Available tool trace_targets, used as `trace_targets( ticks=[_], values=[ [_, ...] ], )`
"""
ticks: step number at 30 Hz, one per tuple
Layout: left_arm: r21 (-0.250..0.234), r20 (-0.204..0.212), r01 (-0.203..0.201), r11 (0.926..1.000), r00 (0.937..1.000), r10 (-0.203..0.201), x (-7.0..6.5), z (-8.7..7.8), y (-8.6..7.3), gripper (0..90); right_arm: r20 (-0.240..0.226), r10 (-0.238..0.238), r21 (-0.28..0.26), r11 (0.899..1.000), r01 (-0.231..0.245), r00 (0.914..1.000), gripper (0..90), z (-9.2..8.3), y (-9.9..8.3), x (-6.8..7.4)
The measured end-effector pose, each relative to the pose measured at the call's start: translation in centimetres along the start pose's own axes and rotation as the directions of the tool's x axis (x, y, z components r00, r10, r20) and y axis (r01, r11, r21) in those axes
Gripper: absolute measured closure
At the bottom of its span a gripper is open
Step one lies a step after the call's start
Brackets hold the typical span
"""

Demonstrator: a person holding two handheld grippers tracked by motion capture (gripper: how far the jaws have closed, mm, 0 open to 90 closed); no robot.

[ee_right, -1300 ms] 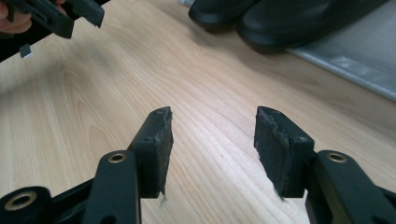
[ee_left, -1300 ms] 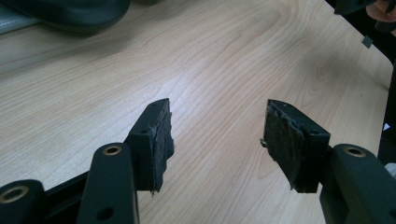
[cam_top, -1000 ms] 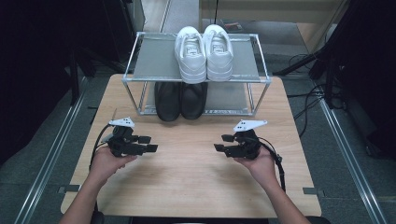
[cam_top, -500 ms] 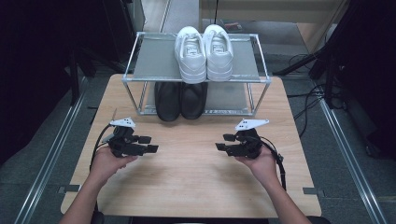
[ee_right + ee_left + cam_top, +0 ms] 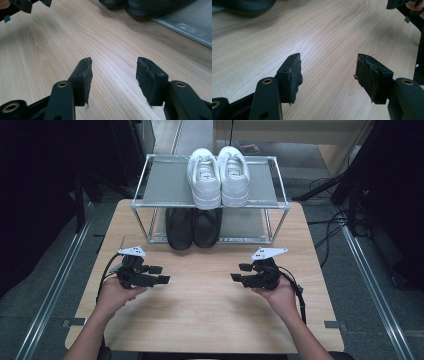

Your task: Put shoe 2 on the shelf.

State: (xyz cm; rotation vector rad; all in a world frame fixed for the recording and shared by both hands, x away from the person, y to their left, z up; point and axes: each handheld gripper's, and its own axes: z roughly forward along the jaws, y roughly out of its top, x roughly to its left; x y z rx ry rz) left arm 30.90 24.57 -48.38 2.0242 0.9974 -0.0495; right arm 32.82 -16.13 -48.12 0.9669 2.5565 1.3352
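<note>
- The left gripper (image 5: 160, 274) hovers just above the tabletop (image 5: 210, 315) towards its left edge. It is released: its jaws have just been opening, and the left gripper view has nothing but bare wood between them
- The right gripper (image 5: 239, 272) hovers towards the right edge, also released, with an empty gap between its jaws in the right gripper view. The two grippers point inward at each other, well apart
- The black shoes (image 5: 194, 227) sit side by side on the lower shelf of the rack (image 5: 160, 185), which stands along the far edge of the tabletop. Their toes stick out past the front rail towards the person. The white sneakers (image 5: 218, 177) are on the top shelf directly above them
- The black shoes are the nearest things to both grippers, so I judge the reach for them is what comes next, and it has not yet begun
- To do it well, each gripper should turn to face the far edge first, since neither points at the rack now
- Come in low and level under the front bar of the top shelf, one gripper per shoe
- Close on the firm toe or the side wall, not on the soft upper, which I think would squash and slip
- Draw each shoe straight out towards the near edge, so it does not catch the rack's legs or shake the white sneakers
</note>
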Motion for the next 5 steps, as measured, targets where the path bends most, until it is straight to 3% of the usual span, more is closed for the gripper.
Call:
trace_targets(
  ticks=[5],
  values=[
    [0.016,-0.003,0.000,0.9999,1.0000,0.000,-0.22,0.52,0.04,35.3,0.014,-0.014,0.008,1.000,0.014,0.9998,45.3,0.15,-0.03,-0.06]
  ],
)
